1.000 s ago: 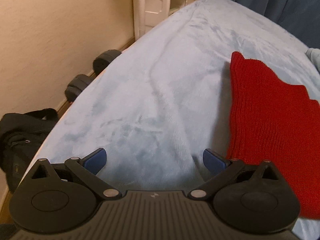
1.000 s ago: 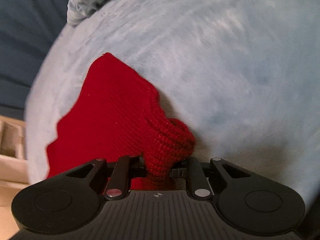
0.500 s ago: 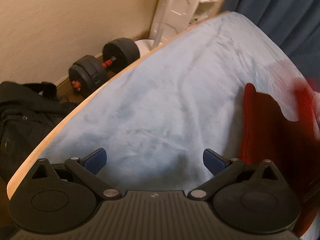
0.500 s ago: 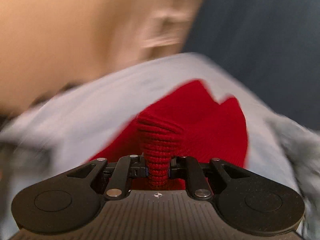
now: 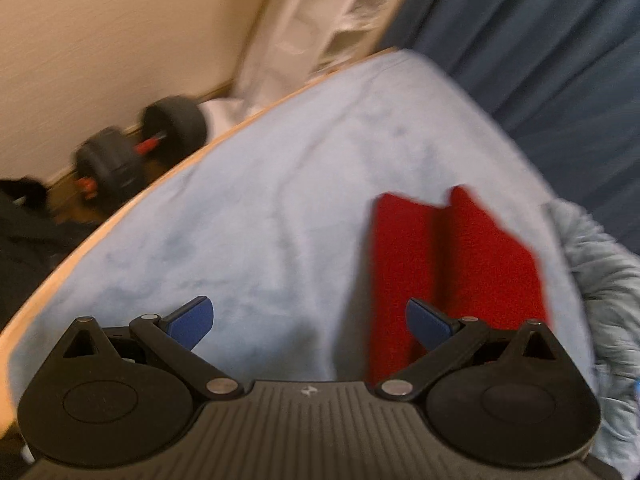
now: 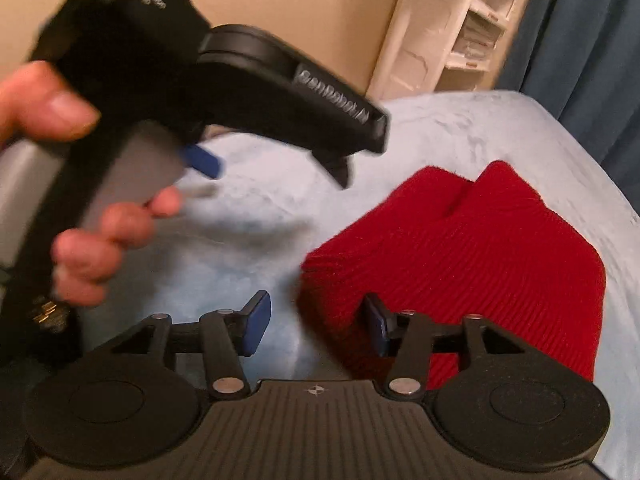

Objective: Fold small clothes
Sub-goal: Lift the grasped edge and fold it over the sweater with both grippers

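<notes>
A red knit garment (image 6: 472,264) lies folded on the light blue blanket (image 6: 256,216); it also shows in the left wrist view (image 5: 452,264) at right. My right gripper (image 6: 316,326) is open and empty, just above the garment's near left edge. My left gripper (image 5: 310,320) is open and empty over bare blanket (image 5: 280,208), left of the garment. The left gripper's body, held in a hand, shows in the right wrist view (image 6: 224,92) at upper left.
The bed's wooden edge (image 5: 100,232) runs along the left. A dumbbell (image 5: 140,148) and a black bag (image 5: 24,220) lie on the floor by the wall. A white shelf unit (image 6: 448,28) and blue curtain (image 5: 540,60) stand behind. A fluffy grey-blue cloth (image 5: 600,272) lies at right.
My right gripper has opened and let go of the red garment, which now lies folded on the blanket. My left gripper has lifted and turned right, staying open.
</notes>
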